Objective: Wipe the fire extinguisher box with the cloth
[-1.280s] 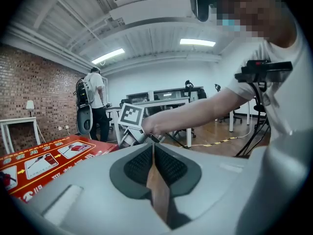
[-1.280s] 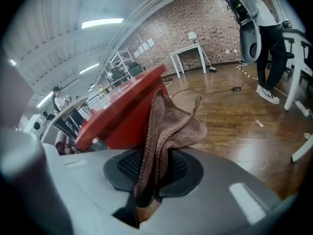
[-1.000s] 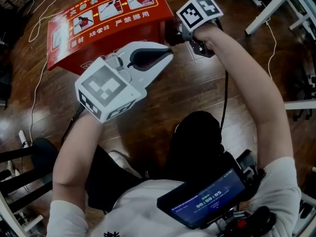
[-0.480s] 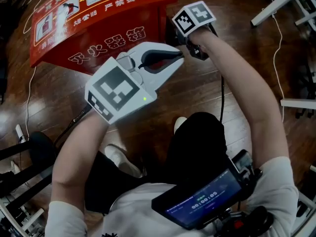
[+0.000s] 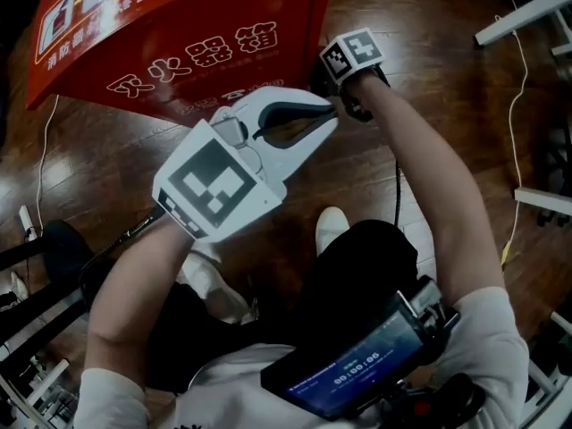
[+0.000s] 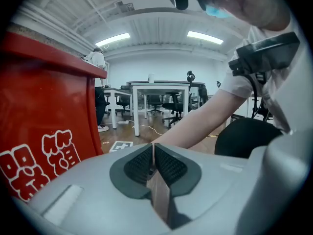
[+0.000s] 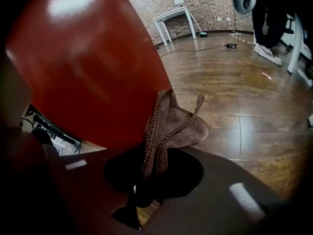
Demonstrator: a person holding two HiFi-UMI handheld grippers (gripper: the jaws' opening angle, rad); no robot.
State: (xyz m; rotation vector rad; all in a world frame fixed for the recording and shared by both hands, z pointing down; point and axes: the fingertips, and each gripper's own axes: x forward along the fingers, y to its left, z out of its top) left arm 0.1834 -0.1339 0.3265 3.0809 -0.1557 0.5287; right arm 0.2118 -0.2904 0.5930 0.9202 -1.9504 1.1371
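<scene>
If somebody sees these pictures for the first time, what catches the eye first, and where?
The big red fire extinguisher box with white characters fills the top of the head view, on a wooden floor. The right gripper holds a brown cloth in its jaws, close beside the box's red side. The white left gripper, jaws together and empty, sits mid-picture in the head view.

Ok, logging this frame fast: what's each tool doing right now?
Left tool: closed, empty.
Right tool: closed on the cloth.
</scene>
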